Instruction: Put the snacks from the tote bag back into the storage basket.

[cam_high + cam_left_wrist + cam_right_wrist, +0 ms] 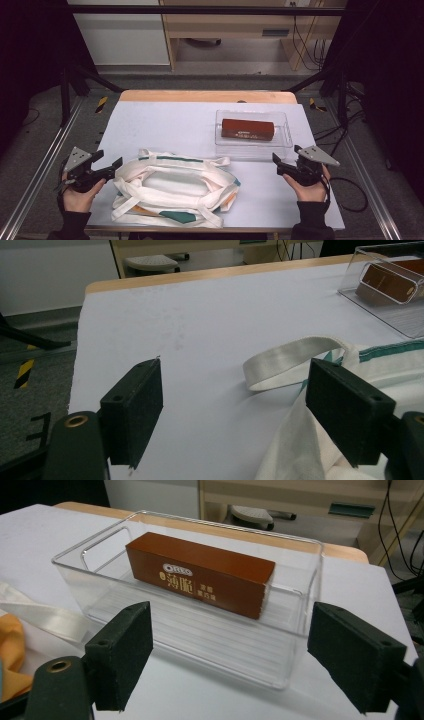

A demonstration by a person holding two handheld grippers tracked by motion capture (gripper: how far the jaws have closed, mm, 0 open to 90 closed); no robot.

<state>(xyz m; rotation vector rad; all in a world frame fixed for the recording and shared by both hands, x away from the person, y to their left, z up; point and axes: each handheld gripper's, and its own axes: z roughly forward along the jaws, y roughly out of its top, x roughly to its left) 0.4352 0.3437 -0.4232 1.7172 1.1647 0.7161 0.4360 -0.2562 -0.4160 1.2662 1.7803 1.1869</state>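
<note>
White-covered worktop (165,120) with a cream tote bag (175,187), teal-trimmed, lying flat at the near centre, and a clear plastic tray (287,145) to its far right holding a brown carton (248,129) laid lengthwise. Left tongs (111,168), jaws spread, sit just beside the bag's left edge near a loose strap (290,357), apparently ready to take the fabric. Right tongs (278,164), likewise spread and empty, face the tray's near wall, seemingly lined up on the carton. The carton's side bears pale printed characters and a small oval logo, too small to read
</note>
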